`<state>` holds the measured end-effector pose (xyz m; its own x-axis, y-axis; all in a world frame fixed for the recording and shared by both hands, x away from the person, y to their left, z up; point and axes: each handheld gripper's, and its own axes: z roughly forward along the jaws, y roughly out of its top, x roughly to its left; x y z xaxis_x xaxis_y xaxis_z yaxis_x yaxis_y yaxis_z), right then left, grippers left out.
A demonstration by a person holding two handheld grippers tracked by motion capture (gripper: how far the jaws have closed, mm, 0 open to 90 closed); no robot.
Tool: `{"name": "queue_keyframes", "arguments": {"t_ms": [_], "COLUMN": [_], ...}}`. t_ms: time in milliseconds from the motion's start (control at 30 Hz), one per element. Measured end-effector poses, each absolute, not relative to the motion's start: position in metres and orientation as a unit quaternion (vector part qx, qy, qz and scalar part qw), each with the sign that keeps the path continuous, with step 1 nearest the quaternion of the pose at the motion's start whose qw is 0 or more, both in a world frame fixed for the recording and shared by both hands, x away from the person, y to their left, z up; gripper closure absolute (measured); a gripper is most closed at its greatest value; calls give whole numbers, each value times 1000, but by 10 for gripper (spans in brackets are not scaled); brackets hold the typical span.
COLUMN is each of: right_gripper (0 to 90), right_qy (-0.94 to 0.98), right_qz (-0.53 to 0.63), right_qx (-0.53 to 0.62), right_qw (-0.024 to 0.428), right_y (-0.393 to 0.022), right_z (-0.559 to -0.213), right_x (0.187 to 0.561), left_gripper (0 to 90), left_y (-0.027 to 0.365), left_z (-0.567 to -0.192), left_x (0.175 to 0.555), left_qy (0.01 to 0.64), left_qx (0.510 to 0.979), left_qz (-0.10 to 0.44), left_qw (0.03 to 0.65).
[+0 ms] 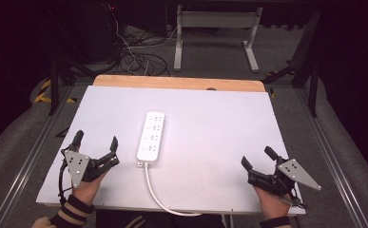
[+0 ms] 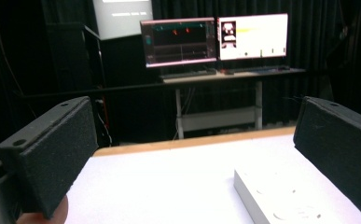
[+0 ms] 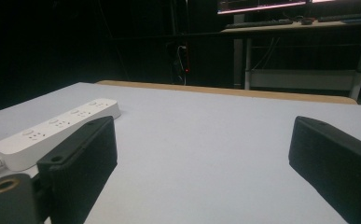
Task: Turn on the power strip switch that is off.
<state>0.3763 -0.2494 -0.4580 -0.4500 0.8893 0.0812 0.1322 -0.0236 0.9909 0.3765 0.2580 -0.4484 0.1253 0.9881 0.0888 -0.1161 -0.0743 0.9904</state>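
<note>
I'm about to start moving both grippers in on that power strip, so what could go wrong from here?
1. The power strip's cable runs off the table's near edge between the hands; an arm could snag it and drag the power strip.
2. The left gripper sits close beside the strip; a careless sweep might push it sideways.
3. The right gripper is farther off, so both may not arrive together.
</note>
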Motion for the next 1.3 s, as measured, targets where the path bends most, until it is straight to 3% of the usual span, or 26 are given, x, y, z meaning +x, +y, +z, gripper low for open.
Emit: {"name": "queue_keyframes", "arguments": {"t_ms": [1300], "right_gripper": [59], "right_qy": [613], "right_qz": [588], "right_qx": [397], "right_qw": [346], "right_y": [-248], "right_z": [-455], "right_x": [373], "left_gripper": [2], "left_y": [259], "left_z": [-455], "left_x": [382], "left_qy": [428], "left_qx": [537], "left_qz": [499], "left_qw": [528]}}
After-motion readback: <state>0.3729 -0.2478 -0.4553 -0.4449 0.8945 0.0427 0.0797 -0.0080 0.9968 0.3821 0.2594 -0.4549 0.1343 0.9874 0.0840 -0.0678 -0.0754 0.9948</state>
